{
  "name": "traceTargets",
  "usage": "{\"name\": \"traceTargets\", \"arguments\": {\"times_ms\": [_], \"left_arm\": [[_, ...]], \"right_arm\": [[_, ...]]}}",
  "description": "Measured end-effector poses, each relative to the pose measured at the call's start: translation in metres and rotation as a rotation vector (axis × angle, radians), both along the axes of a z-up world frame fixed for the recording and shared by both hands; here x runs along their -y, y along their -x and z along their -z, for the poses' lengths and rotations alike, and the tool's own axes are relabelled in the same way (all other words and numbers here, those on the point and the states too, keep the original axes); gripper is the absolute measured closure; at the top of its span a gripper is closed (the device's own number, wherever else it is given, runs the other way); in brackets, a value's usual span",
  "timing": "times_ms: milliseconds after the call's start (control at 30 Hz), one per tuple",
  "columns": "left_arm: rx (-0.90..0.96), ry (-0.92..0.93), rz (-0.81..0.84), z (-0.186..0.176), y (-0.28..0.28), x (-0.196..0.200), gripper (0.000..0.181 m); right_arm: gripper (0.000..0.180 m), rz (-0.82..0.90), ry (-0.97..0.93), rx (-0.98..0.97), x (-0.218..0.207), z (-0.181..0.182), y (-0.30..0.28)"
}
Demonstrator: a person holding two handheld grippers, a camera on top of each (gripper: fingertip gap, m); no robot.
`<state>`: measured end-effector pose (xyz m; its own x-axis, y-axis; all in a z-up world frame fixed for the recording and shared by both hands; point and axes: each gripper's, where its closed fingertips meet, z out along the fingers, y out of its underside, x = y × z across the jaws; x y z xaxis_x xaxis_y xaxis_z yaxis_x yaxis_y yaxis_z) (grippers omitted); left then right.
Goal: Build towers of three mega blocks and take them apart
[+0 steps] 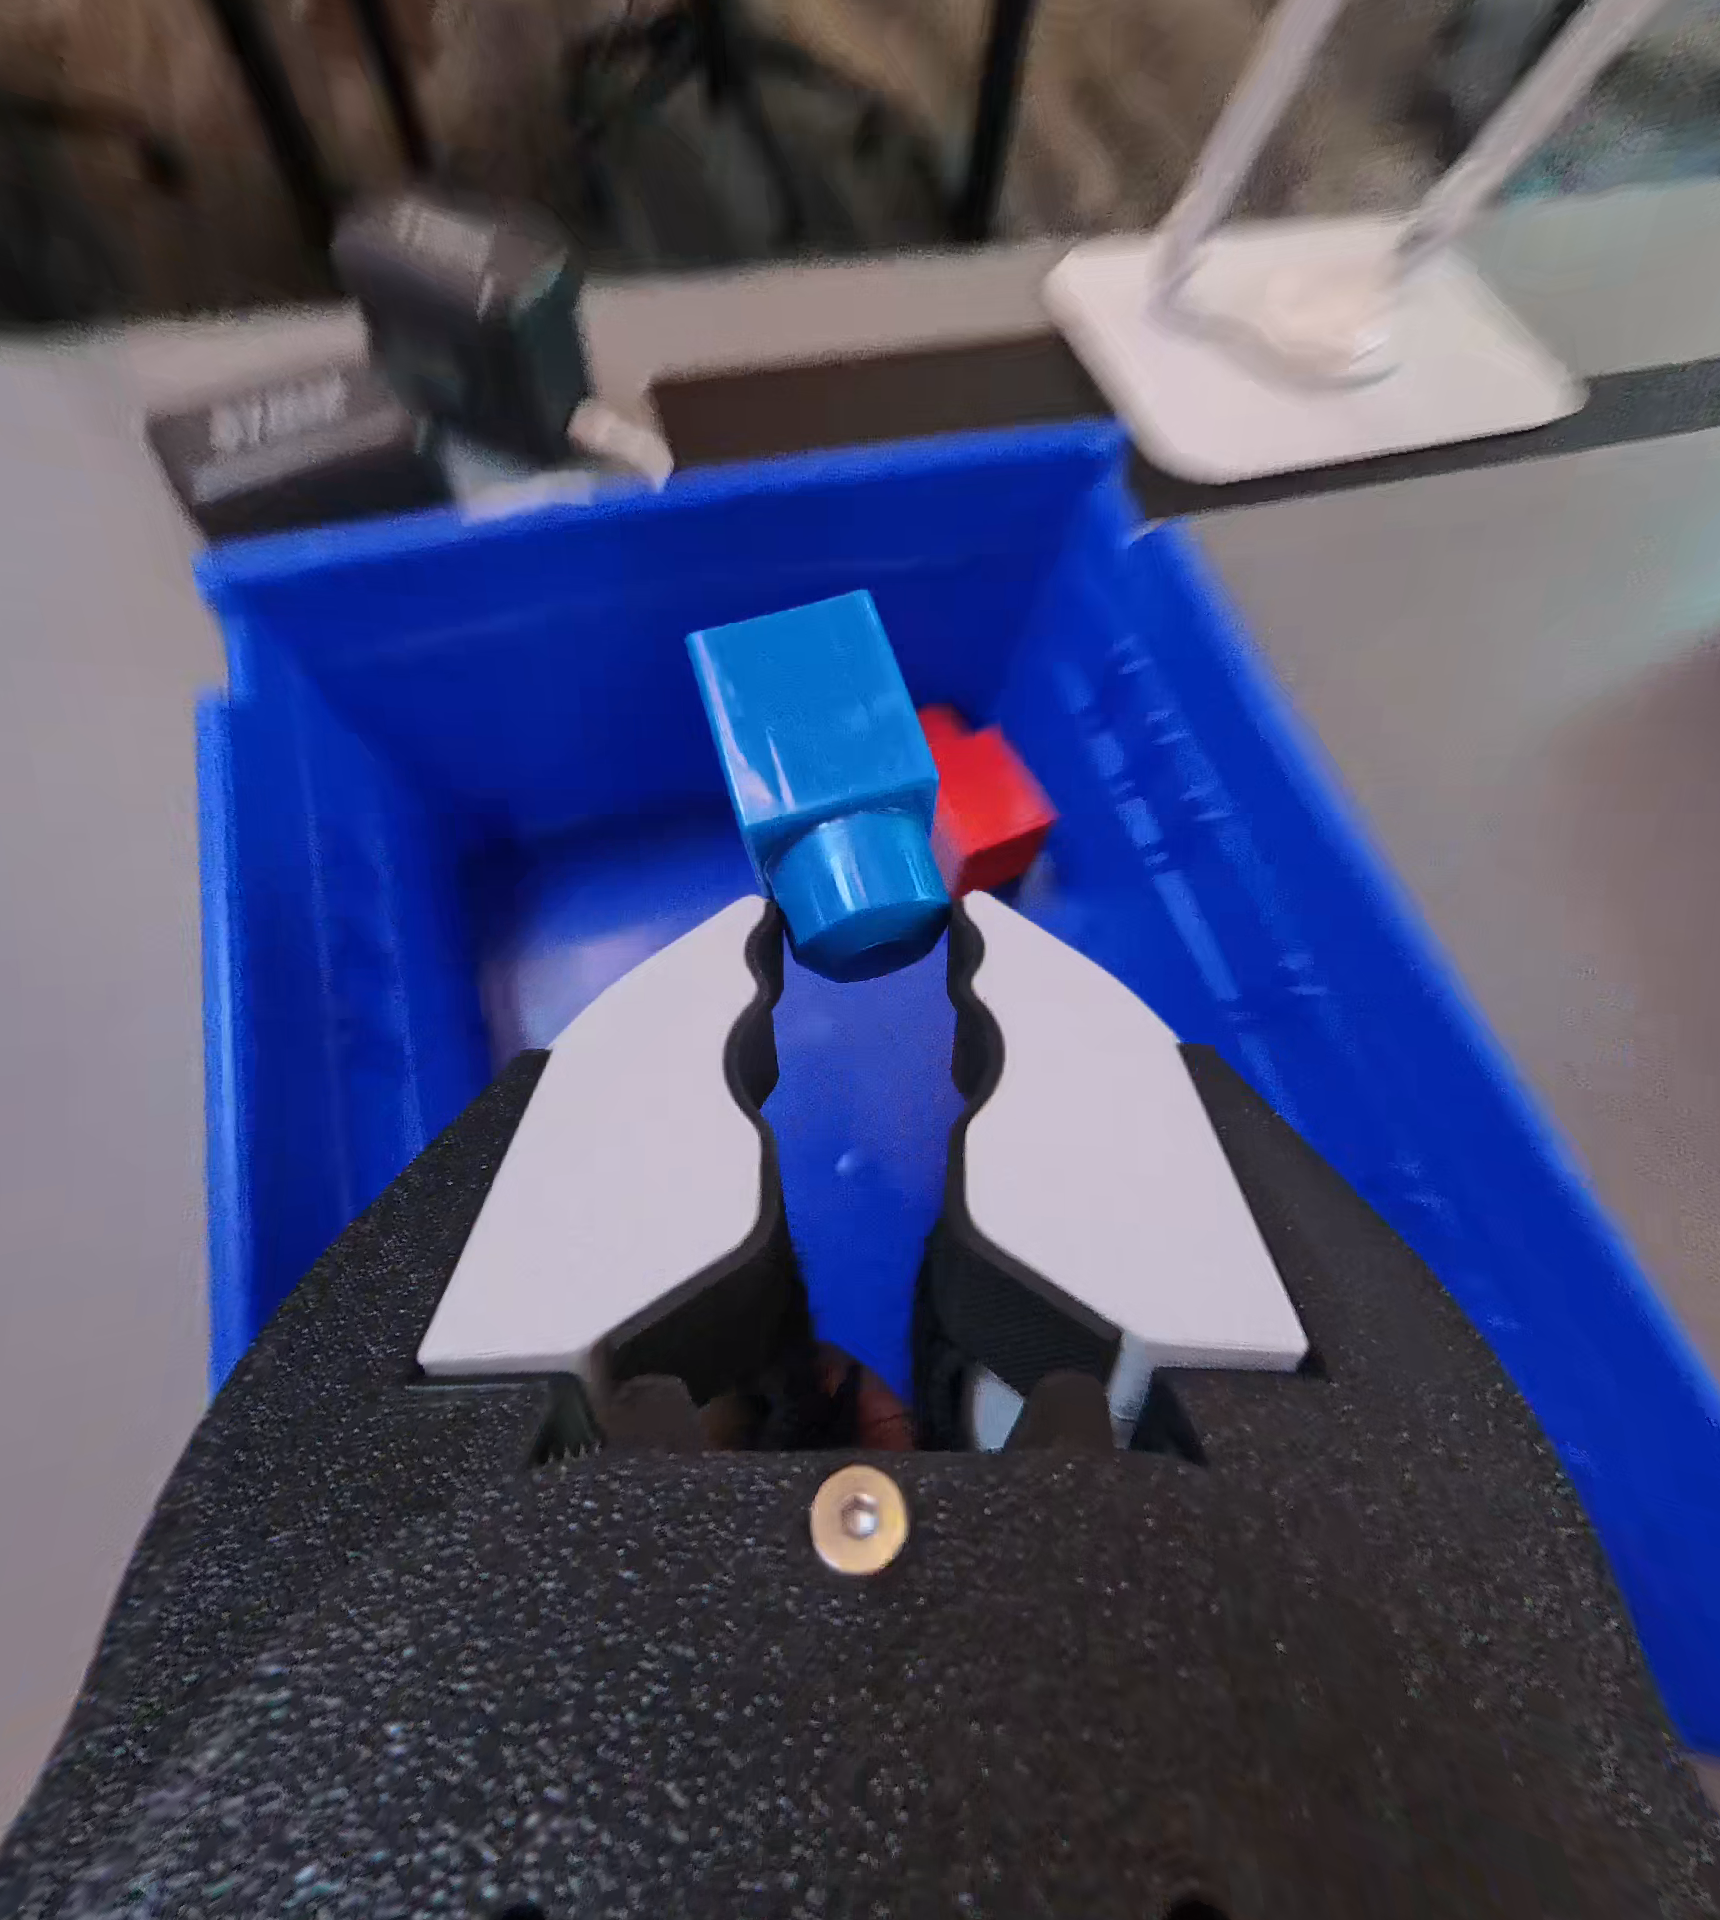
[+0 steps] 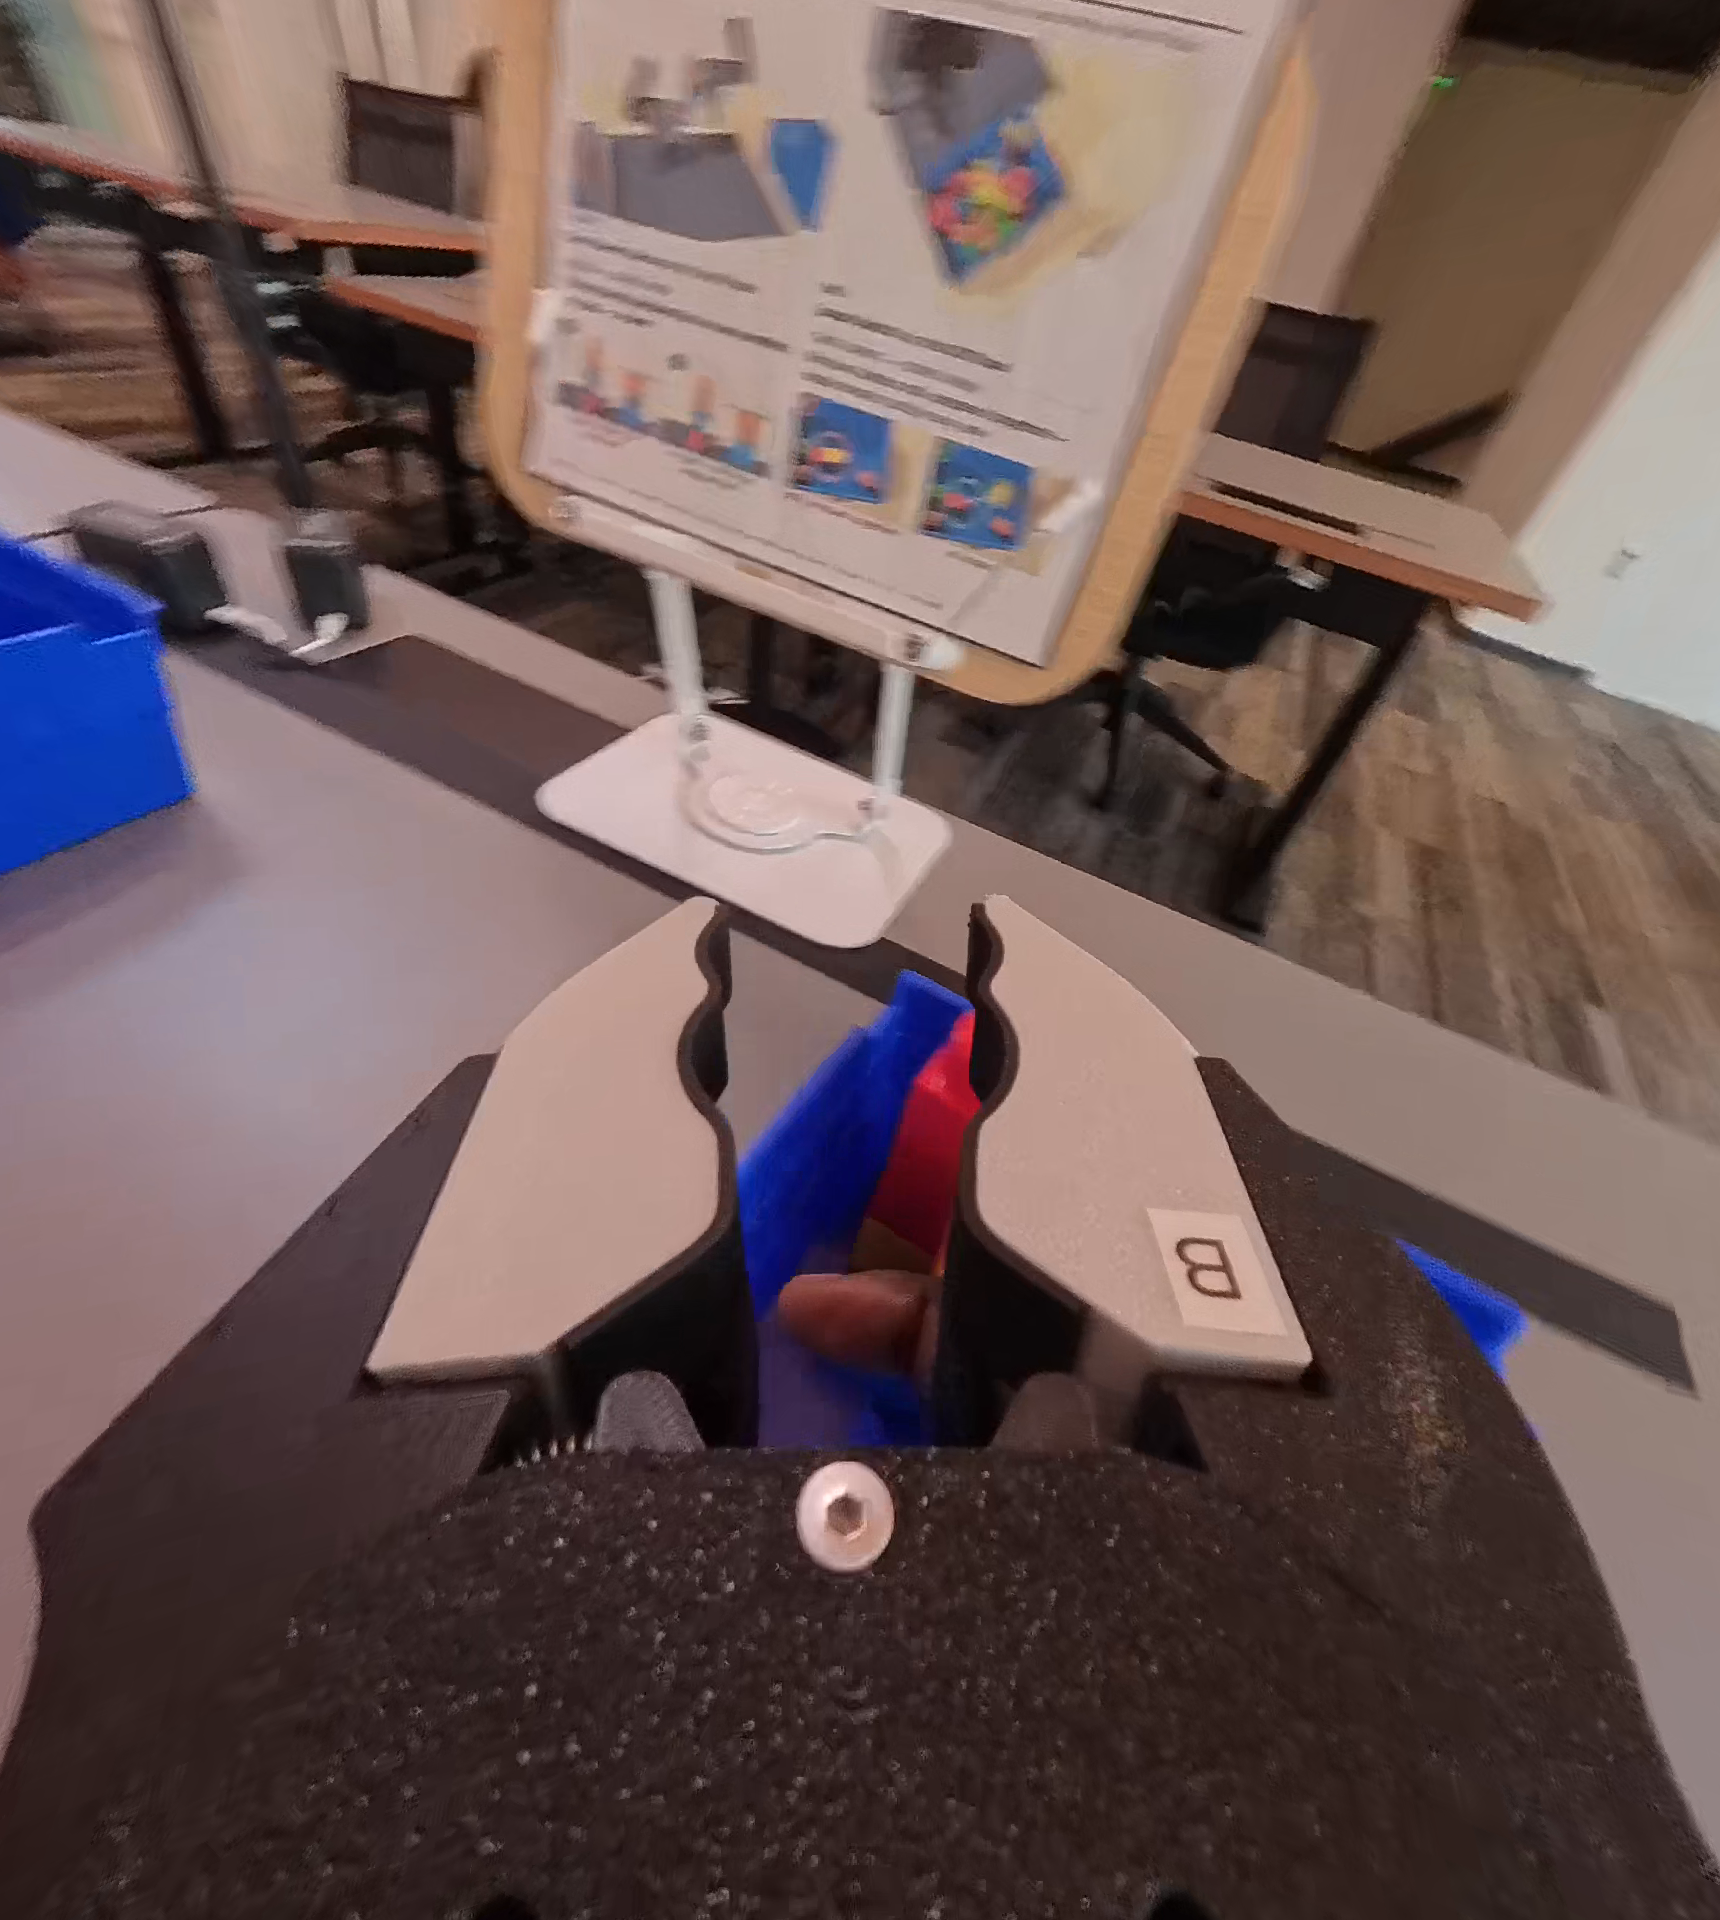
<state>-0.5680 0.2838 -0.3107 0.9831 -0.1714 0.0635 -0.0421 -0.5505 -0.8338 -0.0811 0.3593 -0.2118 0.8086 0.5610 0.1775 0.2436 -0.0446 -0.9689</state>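
Observation:
In the left wrist view my left gripper (image 1: 861,914) is shut on the round stud of a light blue mega block (image 1: 809,727). It holds the block tilted over the inside of a blue bin (image 1: 1199,831). A red block (image 1: 991,805) lies on the bin floor just behind it. In the right wrist view my right gripper (image 2: 848,920) is open and empty. Between and below its fingers I see part of a second blue bin (image 2: 825,1101) with a red block (image 2: 939,1122) in it, mostly hidden by the gripper.
A white stand with an instruction sheet (image 2: 835,312) rests on the grey table (image 2: 316,883); its base (image 1: 1303,343) sits just beyond the first bin. That bin shows at the left (image 2: 14,707). Black devices (image 1: 461,312) sit at the table's far edge. Tip to tip, the grippers are about 50 cm apart.

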Motion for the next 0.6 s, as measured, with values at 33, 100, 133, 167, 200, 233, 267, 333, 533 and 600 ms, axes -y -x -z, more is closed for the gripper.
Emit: {"name": "traceTargets", "arguments": {"times_ms": [33, 100, 133, 167, 200, 233, 267, 333, 533, 600], "left_arm": [[0.011, -0.067, 0.070, -0.021, -0.010, 0.005, 0.151], [0.042, -0.247, 0.264, -0.071, -0.044, 0.021, 0.151], [0.063, -0.351, 0.397, -0.096, -0.068, 0.034, 0.151], [0.086, -0.451, 0.540, -0.119, -0.095, 0.052, 0.151], [0.102, -0.527, 0.684, -0.137, -0.121, 0.072, 0.151], [0.106, -0.575, 0.818, -0.149, -0.144, 0.091, 0.151], [0.094, -0.598, 0.934, -0.156, -0.165, 0.107, 0.151], [0.038, -0.602, 1.095, -0.158, -0.198, 0.129, 0.151], [-0.097, -0.486, 1.256, -0.136, -0.246, 0.139, 0.151], [-0.108, -0.461, 1.248, -0.132, -0.250, 0.135, 0.151]], "right_arm": [[0.135, -0.080, -0.017, 0.019, 0.007, -0.002, 0.015], [0.133, -0.316, -0.061, -0.002, 0.034, -0.012, 0.054], [0.132, -0.454, -0.079, -0.041, 0.053, -0.019, 0.074], [0.131, -0.590, -0.096, -0.092, 0.073, -0.029, 0.092], [0.129, -0.707, -0.109, -0.150, 0.091, -0.039, 0.107], [0.127, -0.797, -0.121, -0.204, 0.107, -0.050, 0.121], [0.124, -0.869, -0.132, -0.251, 0.120, -0.060, 0.133], [0.118, -1.012, -0.135, -0.317, 0.149, -0.075, 0.158], [0.110, -1.213, -0.071, -0.268, 0.202, -0.072, 0.222], [0.121, -1.225, -0.087, -0.191, 0.210, -0.061, 0.234]]}}
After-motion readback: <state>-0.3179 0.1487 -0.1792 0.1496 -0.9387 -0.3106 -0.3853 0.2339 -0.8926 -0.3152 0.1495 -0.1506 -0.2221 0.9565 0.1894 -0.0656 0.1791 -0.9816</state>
